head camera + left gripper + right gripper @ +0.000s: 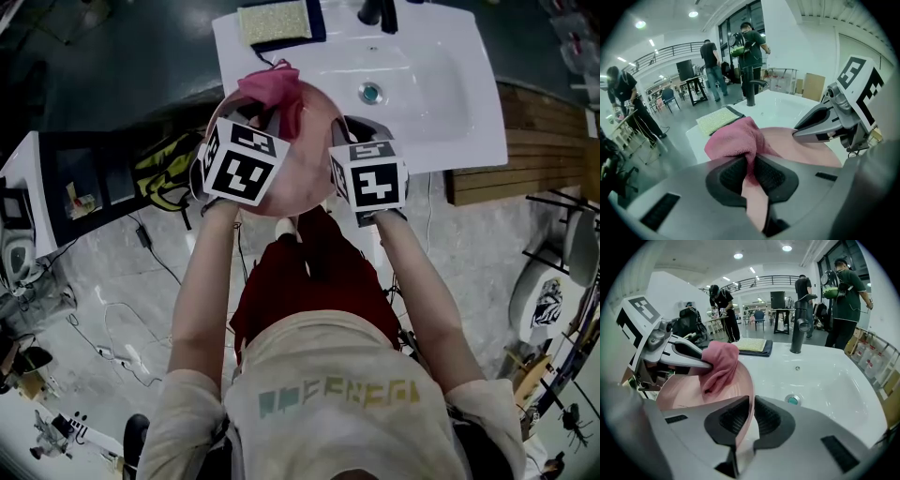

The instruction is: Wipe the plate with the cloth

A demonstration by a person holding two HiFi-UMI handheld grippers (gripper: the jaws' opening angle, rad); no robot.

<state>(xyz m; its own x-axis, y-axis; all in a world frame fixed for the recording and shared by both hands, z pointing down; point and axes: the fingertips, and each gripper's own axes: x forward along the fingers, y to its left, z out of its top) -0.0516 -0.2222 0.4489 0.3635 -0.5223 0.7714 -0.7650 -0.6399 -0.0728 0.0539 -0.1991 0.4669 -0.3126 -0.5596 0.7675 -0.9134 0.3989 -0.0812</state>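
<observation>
Here, the left gripper [750, 165] has its fingers [729, 176] clenched on the pink cloth [735, 139]. The cloth runs lengthwise through the narrow gap. A thin tail comes back toward the camera, and a thick crumpled bunch swells out just past the fingertips. In the right gripper view, that bunch hangs down from the left fingertips, long axis pointing downward, and its lower end touches the hollow face of the pink plate [689, 392].

The right gripper [753, 414] has its fingers [771, 420] closed on the plate's rim. The rim passes edge-on between the pads and curves away ahead of them. The hollow of the plate lies to the left of these fingers. In the head view the plate shows as a nearly full round, face up toward the camera. It sits ahead of both grippers and spans the space between them. The left fingers reach in over its far left part and the right fingers grip its near right edge.

Beyond and to the right of the right fingers lies the white basin [834, 380]. Its drain [792, 400] is just past the fingertips. Farther out a dark tap [802, 324] stands at the back of the basin. To the tap's left a yellow-green sponge [751, 344] lies on a dark pad. People [846, 301] stand well behind, across an open hall.
</observation>
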